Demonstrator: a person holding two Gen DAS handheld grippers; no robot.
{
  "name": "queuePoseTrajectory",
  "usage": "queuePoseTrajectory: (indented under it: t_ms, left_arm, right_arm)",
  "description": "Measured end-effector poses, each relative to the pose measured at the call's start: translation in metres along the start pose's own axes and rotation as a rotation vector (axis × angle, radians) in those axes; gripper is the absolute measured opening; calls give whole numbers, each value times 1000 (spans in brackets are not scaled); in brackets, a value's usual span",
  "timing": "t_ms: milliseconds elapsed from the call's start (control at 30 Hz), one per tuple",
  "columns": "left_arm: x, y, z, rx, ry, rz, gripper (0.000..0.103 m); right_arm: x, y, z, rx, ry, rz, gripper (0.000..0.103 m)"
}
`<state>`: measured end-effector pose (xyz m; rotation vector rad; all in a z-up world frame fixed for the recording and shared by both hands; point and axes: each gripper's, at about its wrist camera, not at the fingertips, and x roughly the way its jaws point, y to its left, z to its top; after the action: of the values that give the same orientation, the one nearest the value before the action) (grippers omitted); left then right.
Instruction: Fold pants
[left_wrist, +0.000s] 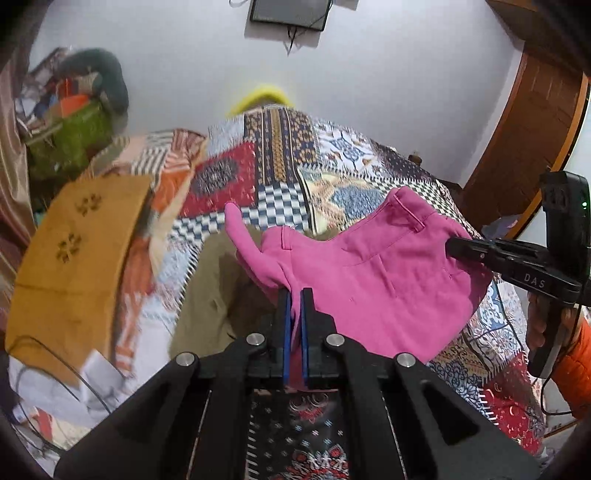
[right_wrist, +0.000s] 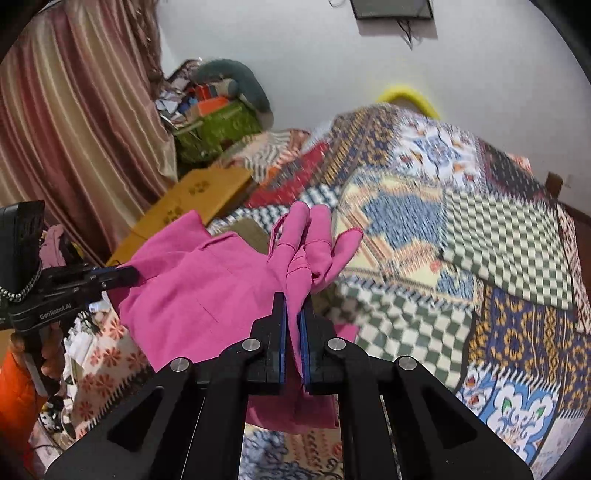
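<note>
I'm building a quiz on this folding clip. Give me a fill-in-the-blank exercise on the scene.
1. Both grippers are shut on the ____ pants.
2. The left gripper and right gripper hold the pants ____ the patchwork bedspread.
3. The folded cloth with flower motifs is ____ coloured.

Missing words: pink; above; mustard

The pants (left_wrist: 373, 280) are a solid bright pink. Under them the bedspread (left_wrist: 280, 166) is a patchwork of red, navy, gold and pale blue panels, with a green-and-white checked panel (right_wrist: 506, 236). Left of the pants lies a mustard-yellow cloth (left_wrist: 77, 266) with darker flower-like prints, and partly under them something plain khaki (left_wrist: 210, 291), perhaps another garment. Beyond the bedspread, the wall (left_wrist: 369, 74) is white. The curtain (right_wrist: 74, 122) has pink and cream stripes. The gripper fingers (left_wrist: 286, 332) are black with blue pads.
</note>
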<state>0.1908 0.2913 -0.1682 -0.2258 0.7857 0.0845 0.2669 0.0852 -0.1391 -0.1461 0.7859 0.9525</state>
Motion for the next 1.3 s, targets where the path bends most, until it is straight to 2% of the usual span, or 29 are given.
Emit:
queuePoseTrajectory:
  t_ms: [267, 400, 500, 633, 767, 867, 1033, 1067, 1167, 1267, 1300]
  left_arm:
    - [4, 17, 21, 13, -40, 60, 3]
    - [17, 35, 21, -4, -49, 70, 3]
    - [40, 48, 11, -12, 0, 86, 3]
    - [72, 72, -11, -58, 108, 90, 3]
    - [93, 94, -33, -100, 191, 85, 4]
    - [99, 103, -43, -142, 201, 52, 5]
    - [98, 107, -49, -171, 195, 41, 11]
    - [97, 109, -49, -182, 196, 37, 11]
    - [87, 113, -48, -202, 195, 47, 17]
    - [77, 113, -51, -153, 197, 129, 19]
    - [76, 113, -54, -124, 210, 183, 19]
  right_arm:
    - [9, 17, 27, -10, -78, 24, 6]
    - [24, 22, 32, -15, -81, 21, 6]
    - [43, 21, 28, -24, -44, 4, 6]
    - [82, 15, 7, -27, 83, -27, 6]
    - [101, 6, -10, -49, 160, -75, 6]
    - [106, -2, -16, -40, 201, -72, 7]
    - [107, 4, -22, -91, 218, -110, 8]
    - [106, 4, -22, -98, 219, -114, 9]
    - [100, 4, -23, -116, 223, -146, 24]
    - [90, -2, -24, -106, 227, -154, 34]
    - [87, -4, -24, -105, 228, -158, 34]
